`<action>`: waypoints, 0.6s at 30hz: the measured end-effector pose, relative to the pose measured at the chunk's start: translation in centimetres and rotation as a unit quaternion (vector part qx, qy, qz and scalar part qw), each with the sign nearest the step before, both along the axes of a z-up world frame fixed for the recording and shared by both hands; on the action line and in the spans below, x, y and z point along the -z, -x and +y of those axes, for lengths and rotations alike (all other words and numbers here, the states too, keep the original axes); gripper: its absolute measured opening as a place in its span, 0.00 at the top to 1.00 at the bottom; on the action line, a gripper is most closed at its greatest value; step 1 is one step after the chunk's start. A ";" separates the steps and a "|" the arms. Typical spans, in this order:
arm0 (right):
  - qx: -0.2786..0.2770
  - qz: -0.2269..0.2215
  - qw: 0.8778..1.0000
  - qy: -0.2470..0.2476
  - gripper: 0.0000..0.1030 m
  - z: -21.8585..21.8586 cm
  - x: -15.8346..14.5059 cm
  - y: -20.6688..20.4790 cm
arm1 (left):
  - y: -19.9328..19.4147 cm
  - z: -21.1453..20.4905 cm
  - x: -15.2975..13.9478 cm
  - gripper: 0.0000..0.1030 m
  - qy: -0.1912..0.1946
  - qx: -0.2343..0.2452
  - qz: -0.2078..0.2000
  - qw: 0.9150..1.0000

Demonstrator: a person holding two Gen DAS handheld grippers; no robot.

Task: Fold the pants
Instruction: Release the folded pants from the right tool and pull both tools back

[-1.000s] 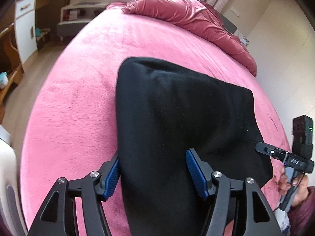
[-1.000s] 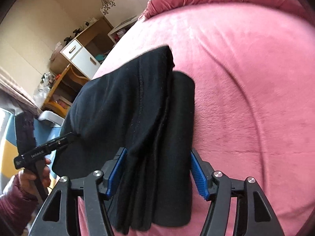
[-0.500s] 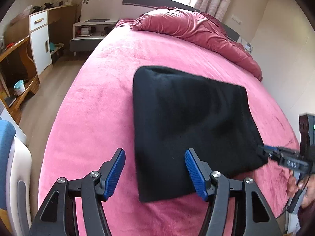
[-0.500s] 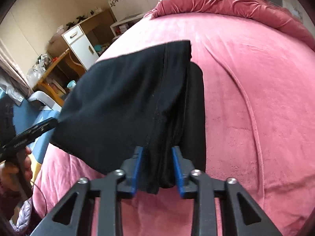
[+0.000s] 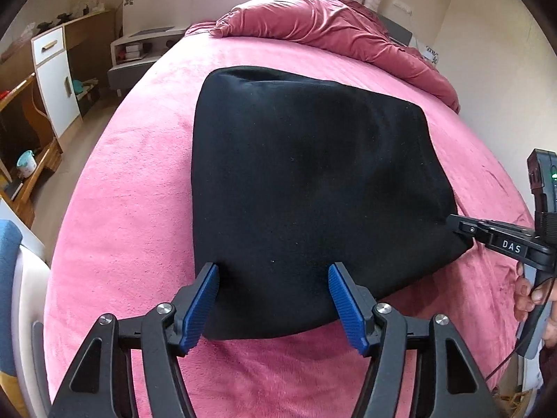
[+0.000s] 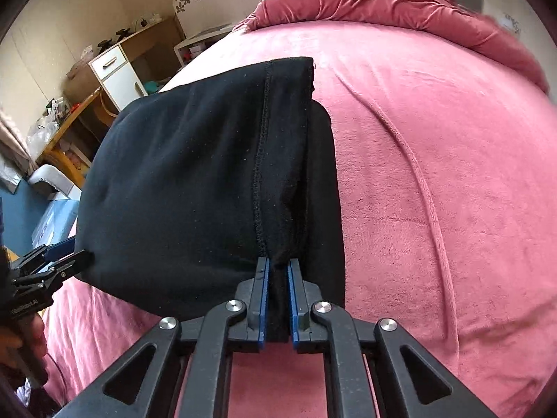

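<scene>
The black pants (image 5: 306, 181) lie folded into a thick rectangle on the pink bed (image 5: 132, 188). My left gripper (image 5: 273, 299) is open, its blue pads straddling the near left corner of the pants. My right gripper (image 6: 277, 299) is shut on the near edge of the pants (image 6: 195, 188), pinching the stacked layers by the seam. It also shows in the left wrist view (image 5: 466, 226) at the pants' right corner. The left gripper shows in the right wrist view (image 6: 69, 261) at the pants' left corner.
A crumpled dark-pink duvet (image 5: 330, 31) lies at the head of the bed. A white and wood cabinet (image 5: 55, 76) and a low shelf (image 5: 139, 52) stand on the floor to the left. A long crease (image 6: 424, 188) runs across the bed cover right of the pants.
My right gripper went from open around the pants' edge to shut on it. My left gripper drew back from the pants, then moved in again to the near corner, staying open.
</scene>
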State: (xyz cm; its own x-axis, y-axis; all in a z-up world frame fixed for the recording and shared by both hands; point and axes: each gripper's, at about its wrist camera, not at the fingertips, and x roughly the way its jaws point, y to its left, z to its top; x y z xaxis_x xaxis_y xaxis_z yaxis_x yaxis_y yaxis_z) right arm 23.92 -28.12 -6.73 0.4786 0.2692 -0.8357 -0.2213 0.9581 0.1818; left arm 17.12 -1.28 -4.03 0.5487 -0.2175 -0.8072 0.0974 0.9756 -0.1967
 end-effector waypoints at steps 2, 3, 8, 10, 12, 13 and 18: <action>-0.001 -0.003 1.000 0.007 0.90 0.2 -0.3 0.2 | 0.2 0.1 -0.4 0.36 0.000 -0.010 -0.005 1.000; 0.002 -0.004 1.000 0.008 0.89 0.1 -0.4 0.4 | 0.3 0.1 -0.5 0.36 0.001 -0.014 -0.004 1.000; 0.025 -0.018 1.000 0.005 0.82 0.6 -1.2 1.6 | 1.4 0.5 -1.2 0.36 -0.002 -0.034 -0.015 0.999; 0.032 -0.022 0.999 0.007 0.80 0.6 -1.4 2.1 | 1.9 0.4 -1.6 0.36 -0.009 -0.033 -0.021 0.999; 0.037 -0.025 0.999 0.010 0.76 0.6 -1.7 2.2 | 2.3 0.5 -1.9 0.36 -0.015 -0.033 -0.028 0.999; 0.042 -0.027 0.999 0.013 0.75 0.6 -1.9 2.4 | 2.5 0.6 -2.1 0.36 -0.015 -0.034 -0.030 0.999; 0.041 -0.037 0.998 0.033 0.64 1.5 -3.2 3.3 | 3.7 0.9 -3.1 0.36 -0.016 -0.035 -0.043 0.998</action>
